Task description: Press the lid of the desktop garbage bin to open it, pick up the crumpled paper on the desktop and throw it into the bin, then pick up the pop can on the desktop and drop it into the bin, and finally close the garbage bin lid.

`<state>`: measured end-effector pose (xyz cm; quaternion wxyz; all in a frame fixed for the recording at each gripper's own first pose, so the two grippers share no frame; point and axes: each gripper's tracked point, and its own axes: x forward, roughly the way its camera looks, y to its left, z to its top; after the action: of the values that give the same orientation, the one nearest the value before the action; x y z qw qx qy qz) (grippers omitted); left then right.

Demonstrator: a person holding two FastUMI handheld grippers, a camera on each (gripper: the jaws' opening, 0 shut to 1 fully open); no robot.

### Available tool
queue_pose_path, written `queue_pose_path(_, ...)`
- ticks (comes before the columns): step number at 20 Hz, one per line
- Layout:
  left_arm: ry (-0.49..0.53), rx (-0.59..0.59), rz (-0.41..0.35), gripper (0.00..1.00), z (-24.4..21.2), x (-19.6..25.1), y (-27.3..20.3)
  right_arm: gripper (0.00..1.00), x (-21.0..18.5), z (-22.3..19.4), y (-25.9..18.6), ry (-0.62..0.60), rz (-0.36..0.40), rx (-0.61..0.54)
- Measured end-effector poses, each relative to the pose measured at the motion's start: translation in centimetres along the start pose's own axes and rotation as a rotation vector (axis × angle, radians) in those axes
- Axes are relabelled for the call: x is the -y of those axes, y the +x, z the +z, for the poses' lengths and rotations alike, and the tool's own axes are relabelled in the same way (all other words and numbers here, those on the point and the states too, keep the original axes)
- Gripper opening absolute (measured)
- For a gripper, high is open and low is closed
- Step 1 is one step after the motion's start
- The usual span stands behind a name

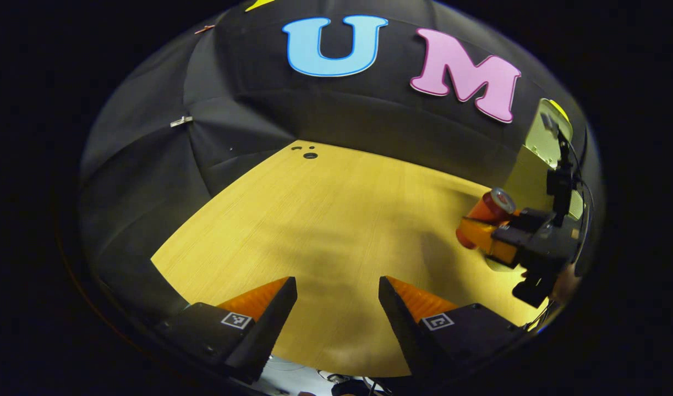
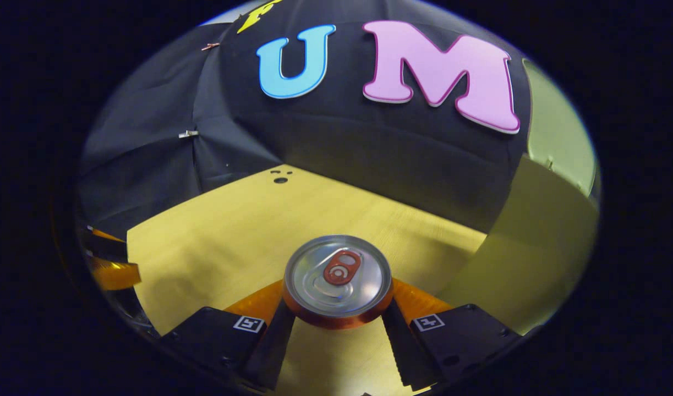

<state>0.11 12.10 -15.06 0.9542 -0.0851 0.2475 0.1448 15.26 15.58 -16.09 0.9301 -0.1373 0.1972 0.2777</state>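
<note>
Above wooden desktop [image 2: 215, 236], pop can [image 2: 336, 280] between right hand-held gripper [image 2: 336, 324] fingers.

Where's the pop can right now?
The can is clamped between the right hand-held gripper's fingers, top towards the camera in the right gripper view. In the left gripper view it hangs above the table, beside the bin.
</note>
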Motion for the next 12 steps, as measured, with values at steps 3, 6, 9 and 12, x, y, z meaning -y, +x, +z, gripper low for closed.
queue_pose_path(3,0.010,0.006,-0.060,0.96,-0.3,1.6,0.0,0.82,0.7,5.2,-2.7,0.027,-0.022,0.066)
queue_pose_path(6,0.042,0.028,-0.089,0.96,-0.3,2.3,-0.3,0.82,2.6,9.9,-5.3,-0.017,-0.061,0.129)
queue_pose_path(9,0.061,0.057,-0.117,0.96,0.1,3.1,-1.0,0.82,5.3,13.6,-7.4,-0.034,-0.114,0.190)
queue_pose_path(12,0.071,0.071,-0.130,0.96,0.1,3.3,-1.4,0.82,9.0,15.6,-9.2,-0.025,-0.199,0.217)
